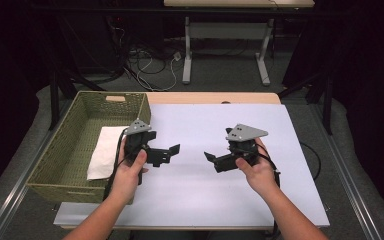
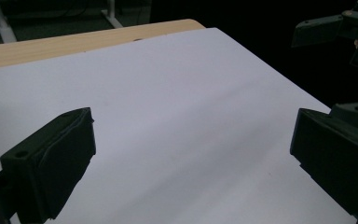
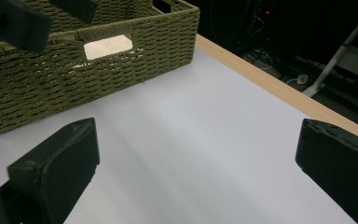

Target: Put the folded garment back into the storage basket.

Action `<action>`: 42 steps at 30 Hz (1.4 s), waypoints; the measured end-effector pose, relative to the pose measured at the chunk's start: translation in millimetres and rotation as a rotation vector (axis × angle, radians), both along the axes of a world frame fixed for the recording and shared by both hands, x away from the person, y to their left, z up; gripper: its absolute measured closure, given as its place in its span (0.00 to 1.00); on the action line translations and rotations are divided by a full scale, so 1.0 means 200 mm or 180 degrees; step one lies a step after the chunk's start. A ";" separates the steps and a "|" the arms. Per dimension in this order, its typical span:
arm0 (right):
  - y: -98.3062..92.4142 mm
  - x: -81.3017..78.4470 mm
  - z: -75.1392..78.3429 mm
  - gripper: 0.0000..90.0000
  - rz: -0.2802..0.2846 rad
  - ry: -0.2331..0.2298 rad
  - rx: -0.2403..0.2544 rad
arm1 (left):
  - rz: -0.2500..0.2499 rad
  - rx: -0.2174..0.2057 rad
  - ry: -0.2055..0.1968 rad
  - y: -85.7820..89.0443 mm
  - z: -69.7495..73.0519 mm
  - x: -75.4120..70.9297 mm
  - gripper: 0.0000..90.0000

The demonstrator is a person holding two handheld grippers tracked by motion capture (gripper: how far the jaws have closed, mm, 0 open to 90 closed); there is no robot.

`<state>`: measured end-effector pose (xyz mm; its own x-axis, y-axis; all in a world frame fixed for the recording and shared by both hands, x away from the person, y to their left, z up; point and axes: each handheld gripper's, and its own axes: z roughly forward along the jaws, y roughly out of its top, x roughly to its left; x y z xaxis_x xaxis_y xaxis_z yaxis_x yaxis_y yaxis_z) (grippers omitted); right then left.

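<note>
While both of your grippers hang over the white sheet (image 1: 220, 185) with nothing between them, the thing nearest to hand is the white cloth (image 1: 105, 150) lying flat in the woven basket (image 1: 60, 165) at the table's left edge.

Left gripper (image 1: 172, 152): jaws spread wide, holding nothing; in the left gripper view they frame only bare sheet. Right gripper (image 1: 211, 158): jaws also spread wide, empty; the right gripper view looks between them across the sheet toward the basket's side wall, where a pale patch shows through the handle slot.

Key relation: the cloth lies to the left of both tools, behind the basket's right wall. Your left hand (image 1: 130, 167) sits just beside that wall, so the left gripper is clearly the nearer one; the right gripper is well apart from it, across the middle of the sheet. But the left gripper's jaws point right, away from the basket, toward the right gripper. Judgement: any reach for the cloth calls for turning the left gripper back over the wall and coming down from above.

Cloth orientation: in the high view it looks roughly rectangular, its long axis running near-to-far along the basket's length, with the near end slightly more leftward. Folds or thickness cannot be told.
</note>
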<state>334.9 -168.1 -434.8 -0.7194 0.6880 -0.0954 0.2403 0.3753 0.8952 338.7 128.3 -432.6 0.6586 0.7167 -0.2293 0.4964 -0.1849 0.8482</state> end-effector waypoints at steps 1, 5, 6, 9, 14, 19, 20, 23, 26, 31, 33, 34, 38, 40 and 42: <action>-0.02 -0.01 -0.01 0.00 -0.0023 0.0006 0.0014 | 0.0008 0.0000 -0.0004 0.00 -0.01 -0.01 0.00; -0.10 -0.04 -0.05 0.00 -0.0094 0.0029 0.0062 | 0.0032 -0.0051 -0.0053 0.00 -0.06 -0.04 0.00; -0.11 -0.05 -0.06 0.00 -0.0125 0.0043 0.0082 | 0.0023 -0.0047 -0.0069 0.00 -0.08 -0.05 0.00; -0.17 -0.07 -0.10 0.00 -0.0219 0.0036 0.0082 | 0.0024 -0.0071 -0.0067 0.00 -0.12 -0.06 0.00; -0.23 -0.10 -0.16 0.00 -0.0324 0.0075 0.0101 | -0.0012 -0.0047 -0.0048 0.00 -0.22 -0.08 0.00; -0.30 -0.11 -0.25 0.00 -0.0452 0.0125 0.0010 | 0.0014 -0.0177 -0.0026 0.03 -0.30 -0.09 0.00; -0.31 -0.11 -0.27 0.00 -0.0478 0.0151 0.0016 | 0.0003 -0.0209 -0.0010 0.04 -0.32 -0.09 0.00; -0.35 -0.12 -0.32 0.00 -0.0527 0.0164 0.0030 | 0.0034 -0.0215 -0.0022 0.06 -0.36 -0.09 0.00; -0.38 -0.12 -0.36 0.00 -0.0564 0.0165 0.0058 | 0.0063 -0.0285 -0.0065 0.06 -0.40 -0.09 0.01; -0.44 -0.10 -0.41 0.00 -0.0709 0.0254 0.0176 | 0.0008 -0.0209 -0.0086 0.02 -0.44 -0.12 0.01; -0.46 -0.10 -0.42 0.00 -0.0747 0.0277 0.0244 | -0.0006 -0.0195 -0.0063 0.01 -0.45 -0.12 0.01; -0.47 -0.10 -0.43 0.00 -0.0772 0.0290 0.0284 | -0.0005 -0.0185 -0.0056 0.00 -0.46 -0.12 0.01; -0.50 -0.09 -0.46 0.00 -0.0871 0.0337 0.0429 | -0.0017 -0.0155 -0.0032 -0.01 -0.48 -0.12 0.01; -0.50 -0.09 -0.48 0.00 -0.0892 0.0341 0.0421 | -0.0028 -0.0150 -0.0011 -0.02 -0.49 -0.12 0.01; -0.50 -0.08 -0.49 0.00 -0.0881 0.0381 0.0393 | -0.0016 -0.0147 0.0006 -0.02 -0.50 -0.12 0.01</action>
